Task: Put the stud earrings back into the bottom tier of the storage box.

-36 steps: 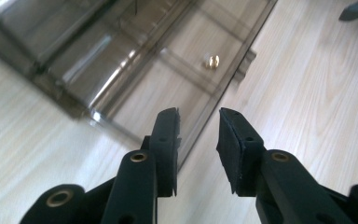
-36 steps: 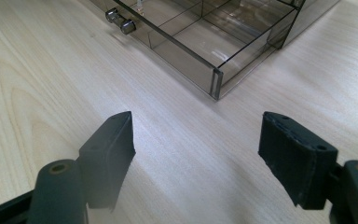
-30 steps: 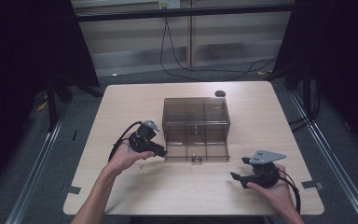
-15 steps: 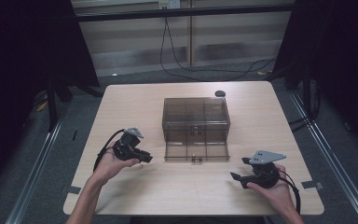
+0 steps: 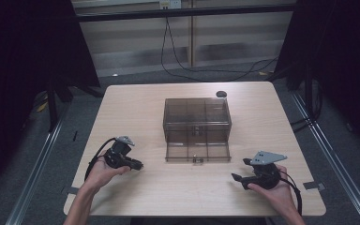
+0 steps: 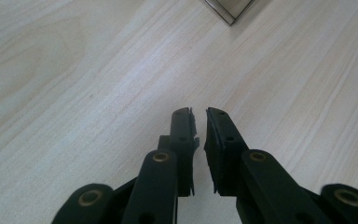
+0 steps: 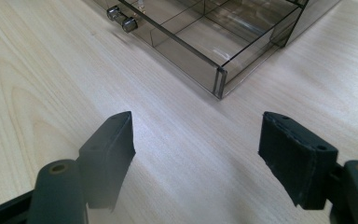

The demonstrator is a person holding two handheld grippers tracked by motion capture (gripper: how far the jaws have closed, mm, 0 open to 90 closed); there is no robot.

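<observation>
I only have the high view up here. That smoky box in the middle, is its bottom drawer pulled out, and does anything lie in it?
Observer: Yes, the drawer is out, and the compartments seen in the right gripper view look empty.
Operator: Does it have a handle?
Observer: Two small metal knobs sit on its front.
Operator: Are the hand tools open?
Observer: The right gripper has its jaws wide apart, holding nothing.
Operator: And the other?
Observer: The left gripper is nearly closed, a thin gap between the jaws, over bare table.
</observation>
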